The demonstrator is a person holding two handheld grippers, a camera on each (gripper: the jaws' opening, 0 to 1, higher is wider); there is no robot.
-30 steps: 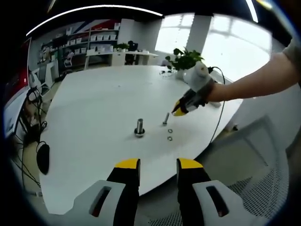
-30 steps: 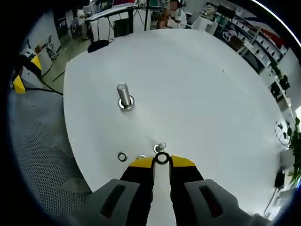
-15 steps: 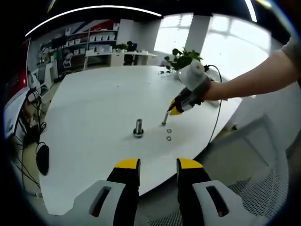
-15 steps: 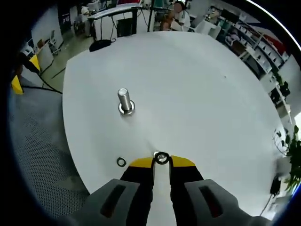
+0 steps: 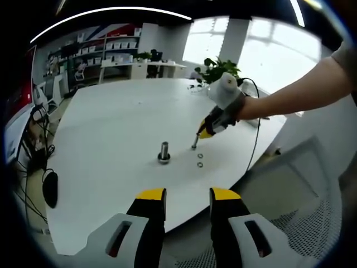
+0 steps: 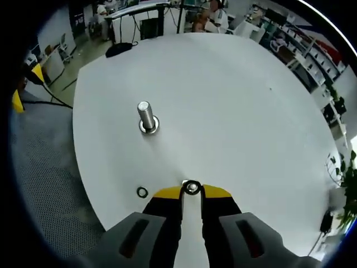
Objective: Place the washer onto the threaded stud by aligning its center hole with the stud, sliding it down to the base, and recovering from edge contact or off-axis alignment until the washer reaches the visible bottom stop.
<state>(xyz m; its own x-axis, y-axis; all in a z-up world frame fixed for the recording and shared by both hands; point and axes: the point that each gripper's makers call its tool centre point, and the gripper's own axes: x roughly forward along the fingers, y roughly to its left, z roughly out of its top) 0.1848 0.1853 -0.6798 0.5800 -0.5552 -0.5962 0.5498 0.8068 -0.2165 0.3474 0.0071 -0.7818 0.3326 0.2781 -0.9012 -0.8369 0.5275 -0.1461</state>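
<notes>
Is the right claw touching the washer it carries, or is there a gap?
Touching. In the right gripper view, the washer sits pinched between the yellow tips of the right claw, with no gap on either side.

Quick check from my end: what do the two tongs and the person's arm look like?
Both left tongs and right tongs have black jaws with yellow tips on light grey bodies with dark slots. In the left gripper view the right tongs carry a white housing and a thin black cable; the forearm is bare, with a grey sleeve edge.

Potted plant (image 5: pixel 218 70) on far edge of white round table (image 5: pixel 111 128). Black computer mouse (image 5: pixel 51 187) at left. Wall shelving (image 5: pixel 111 47) beyond.
</notes>
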